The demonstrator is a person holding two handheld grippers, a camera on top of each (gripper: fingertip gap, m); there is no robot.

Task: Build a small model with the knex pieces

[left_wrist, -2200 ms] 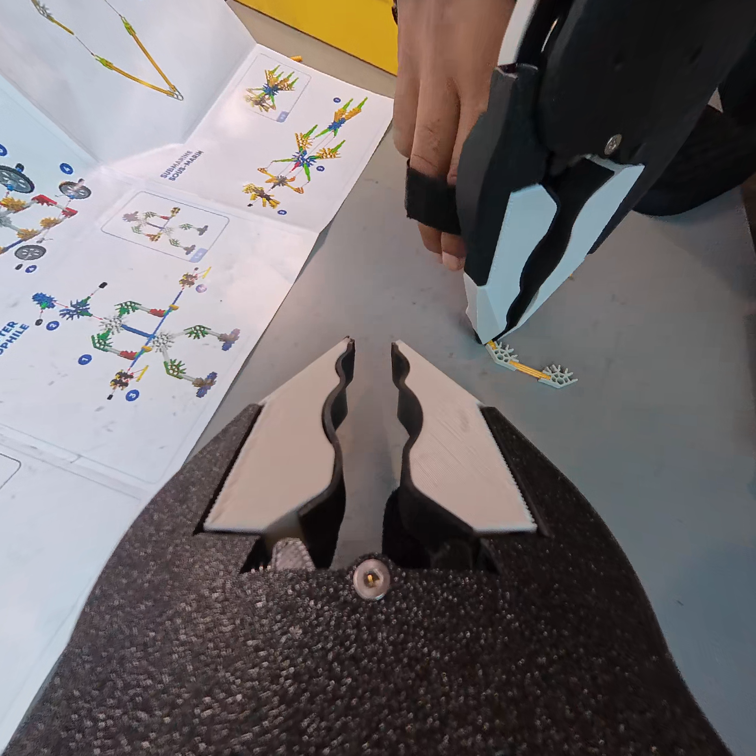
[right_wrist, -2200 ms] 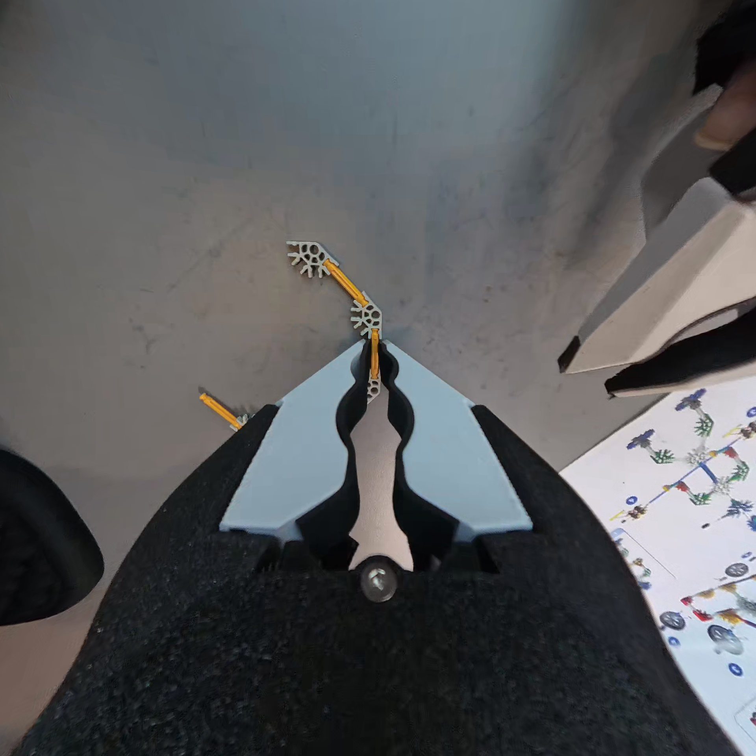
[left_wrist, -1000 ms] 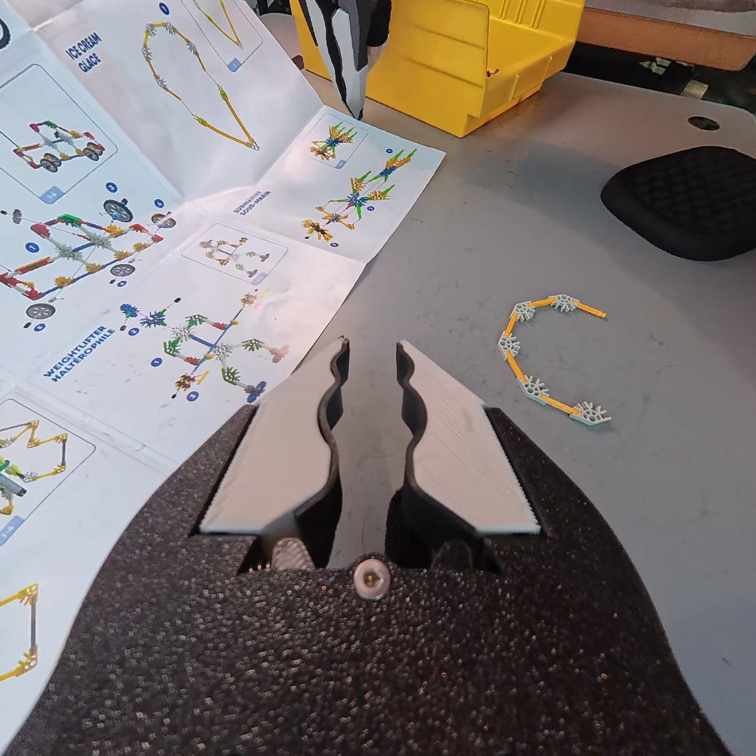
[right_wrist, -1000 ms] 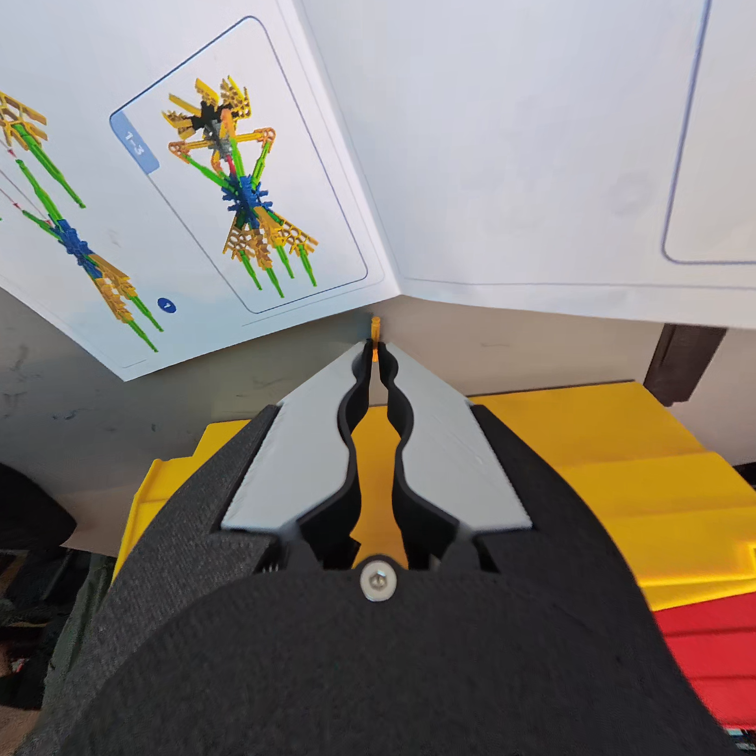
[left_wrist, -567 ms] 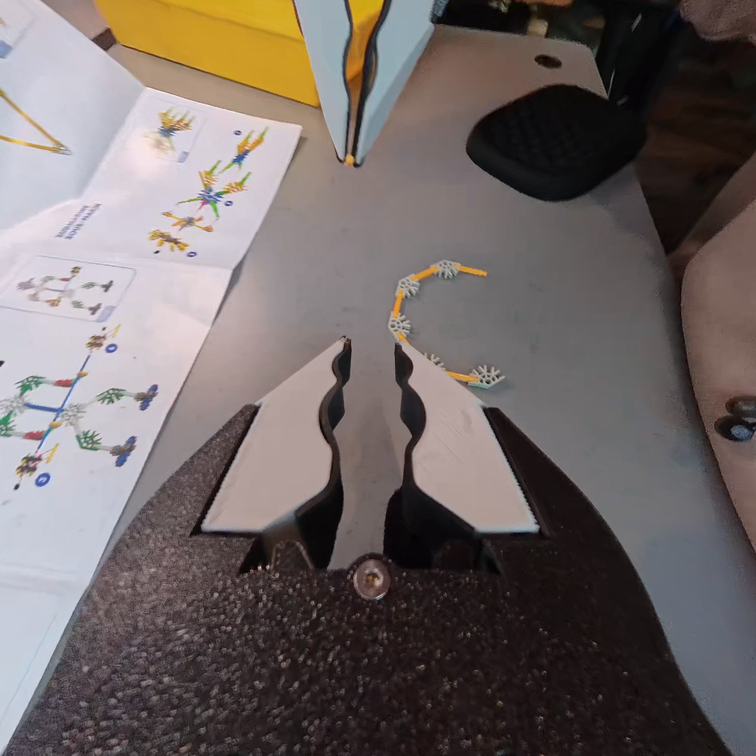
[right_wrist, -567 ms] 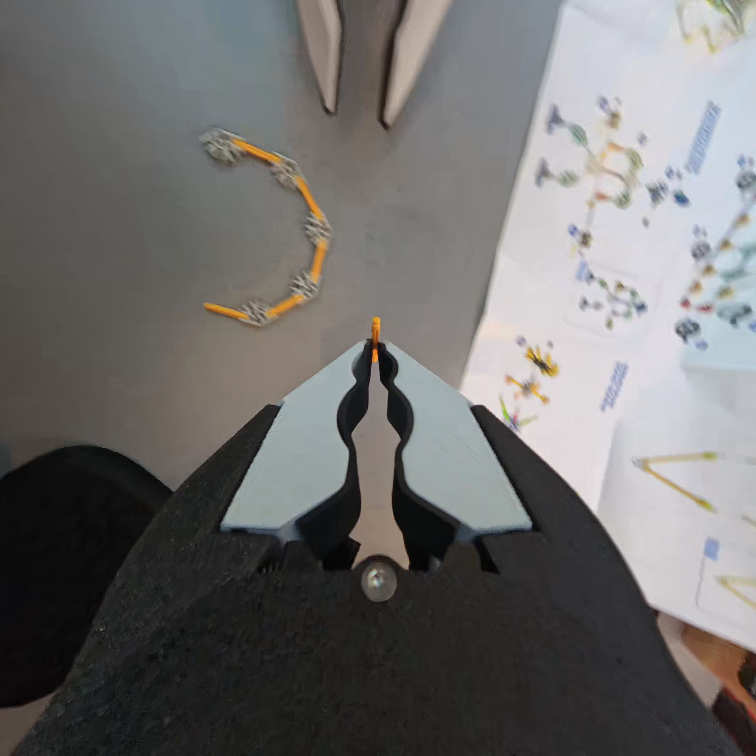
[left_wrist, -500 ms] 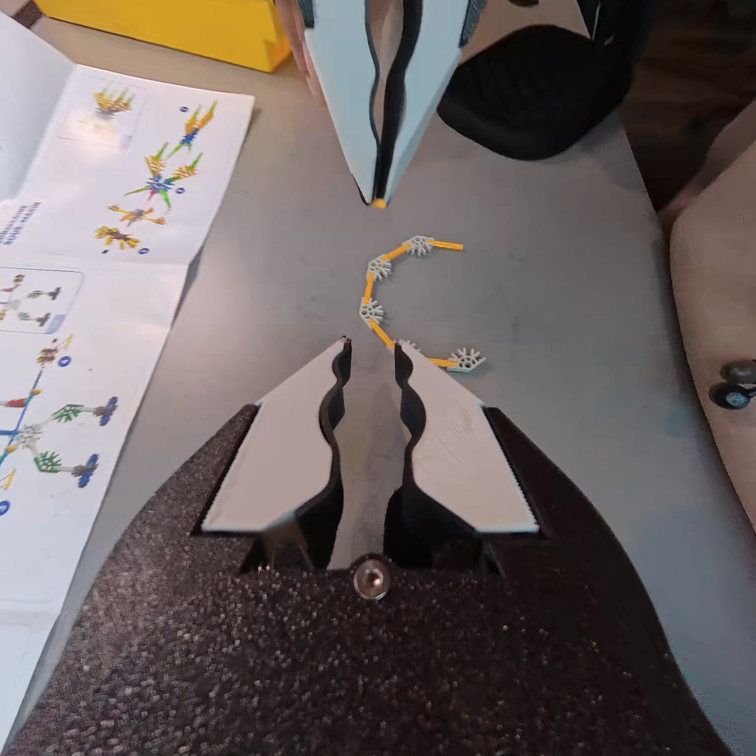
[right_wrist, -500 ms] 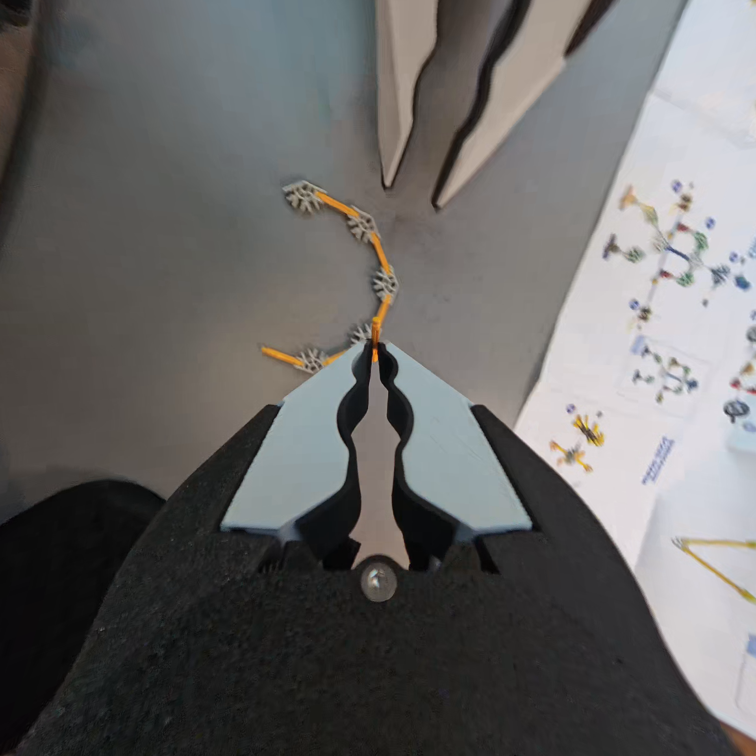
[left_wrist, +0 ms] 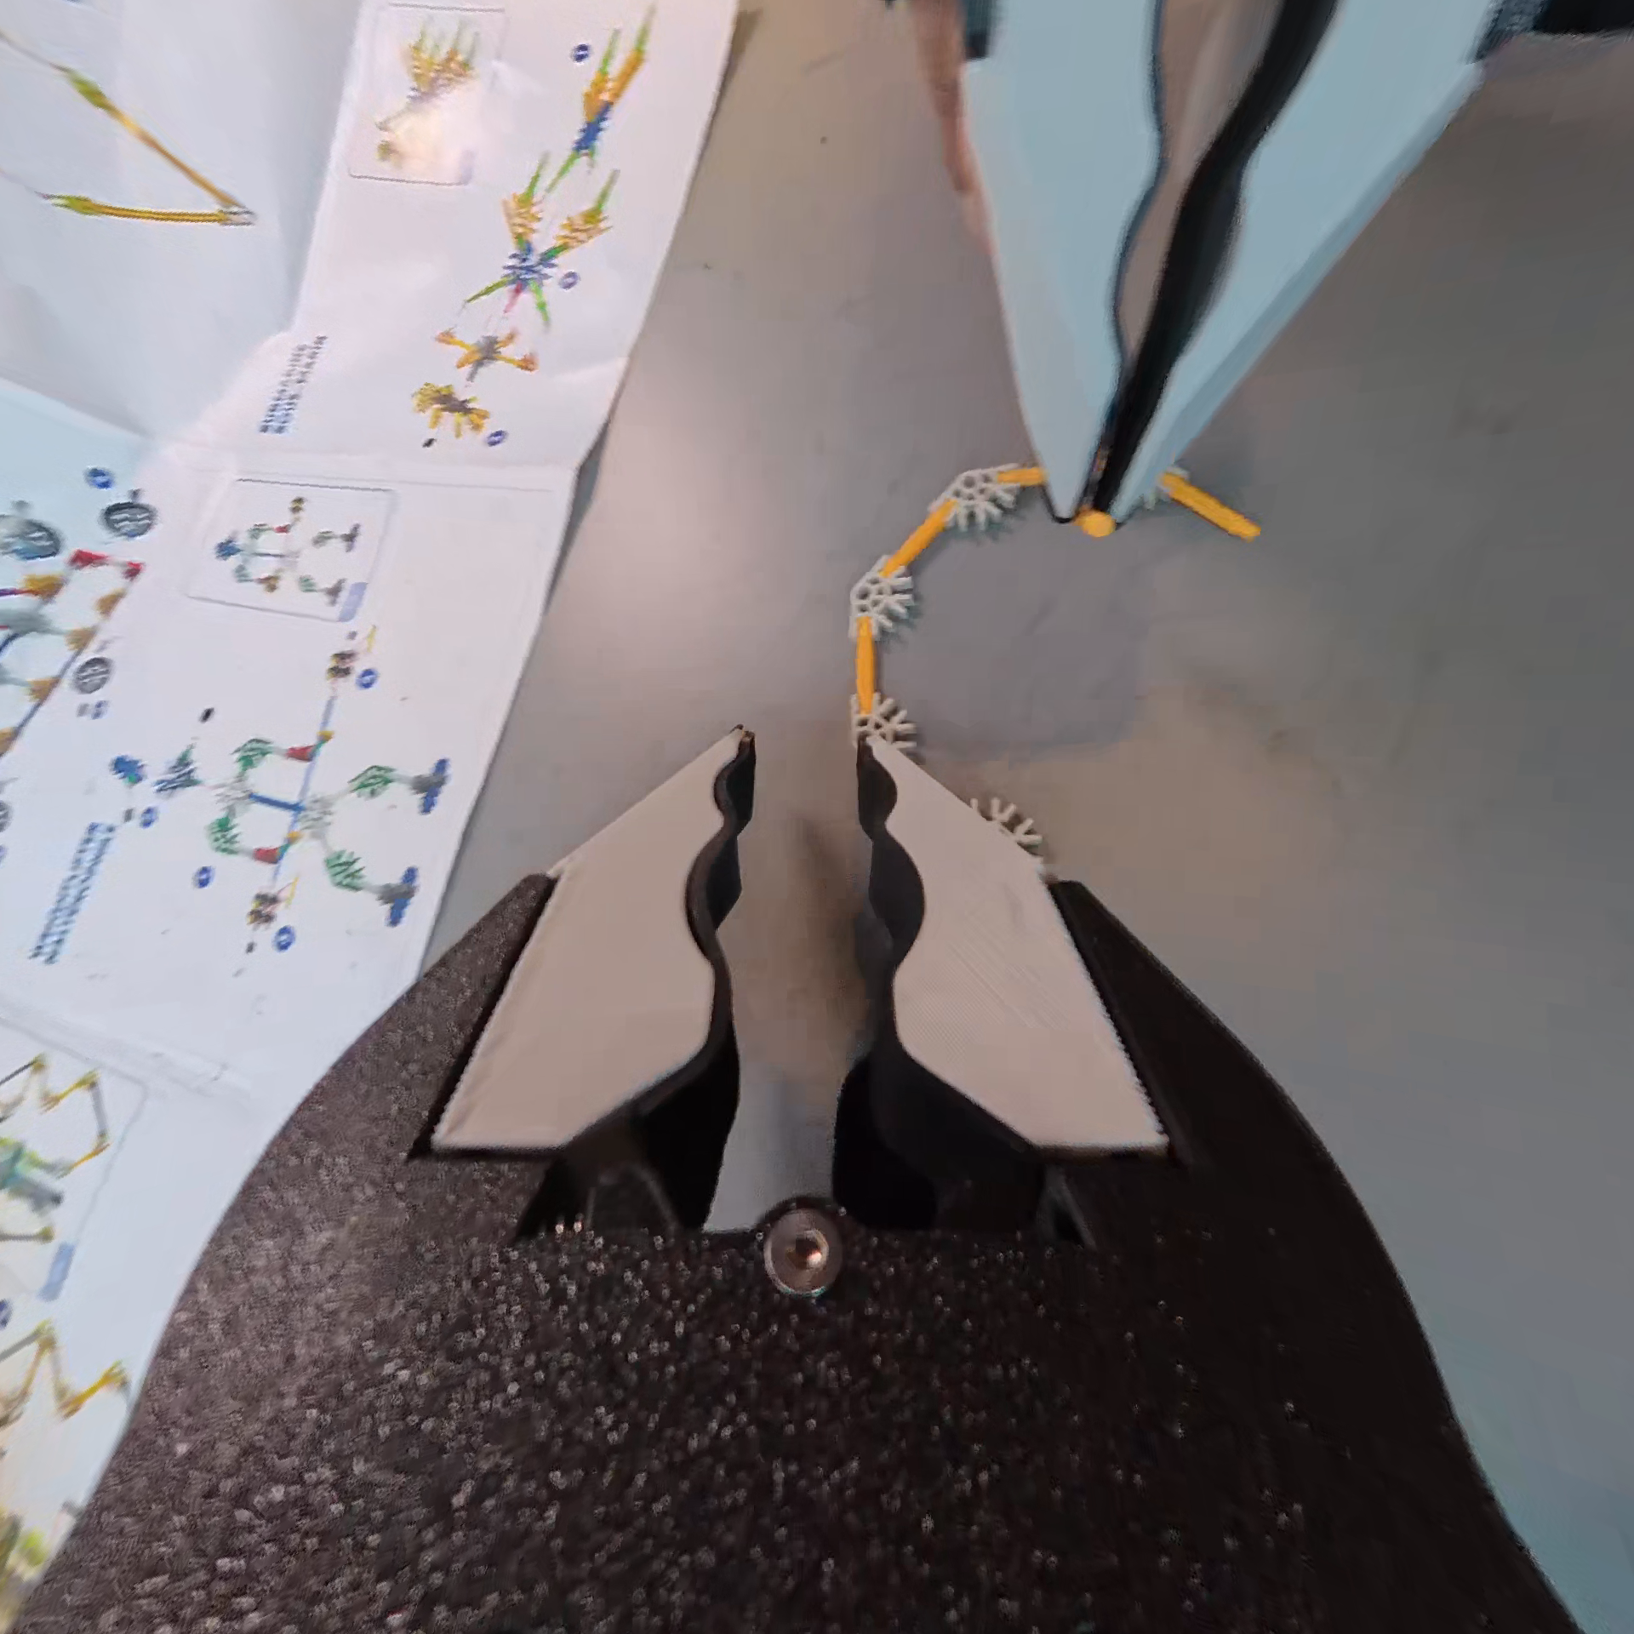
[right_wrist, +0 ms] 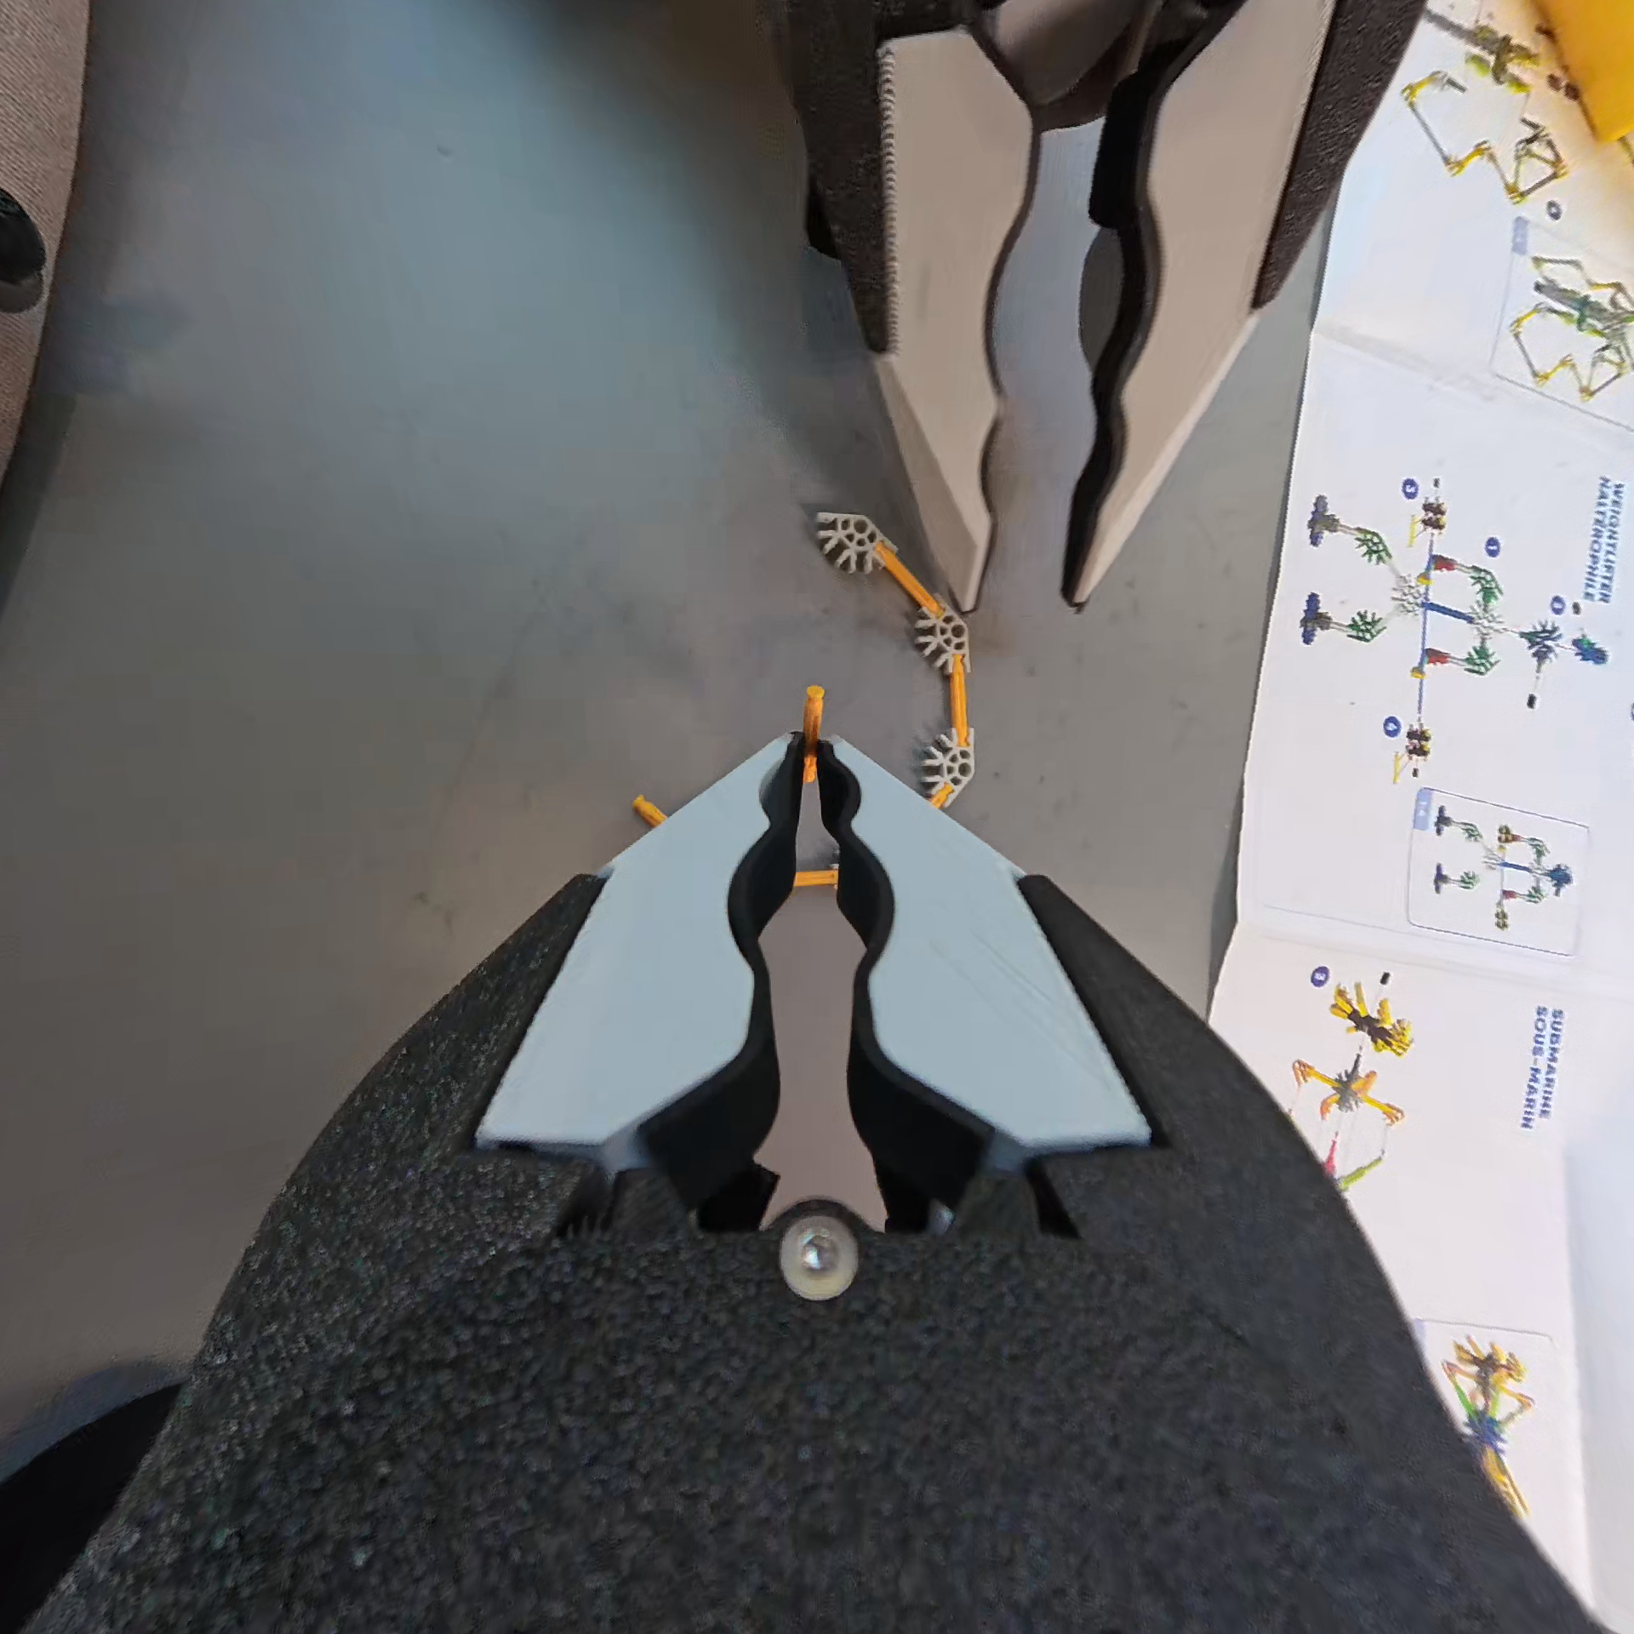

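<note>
A curved chain of grey snowflake connectors and yellow rods (left_wrist: 875, 610) lies on the grey table (left_wrist: 1326, 796); it also shows in the right wrist view (right_wrist: 942, 637). My right gripper (right_wrist: 809, 747) is shut on a short yellow rod (right_wrist: 812, 707) and hovers just over the chain's near end. In the left wrist view that gripper (left_wrist: 1083, 517) points down at the chain's far end, the rod tip (left_wrist: 1096, 523) showing. My left gripper (left_wrist: 803, 743) is open and empty, its right finger over part of the chain; it shows opposite in the right wrist view (right_wrist: 1021, 601).
A white folded instruction sheet (left_wrist: 265, 530) with coloured model drawings lies left of the chain; it lies on the right in the right wrist view (right_wrist: 1459, 707). A yellow corner (right_wrist: 1600, 71) shows at the top right. A dark object (right_wrist: 18, 256) sits at the left edge. There is about 7 centimetres between the tips of the two grippers.
My right gripper came back from the yellow bin with the yellow rod and dropped down to the chain. My left gripper moved forward over the chain's other end, still open.
</note>
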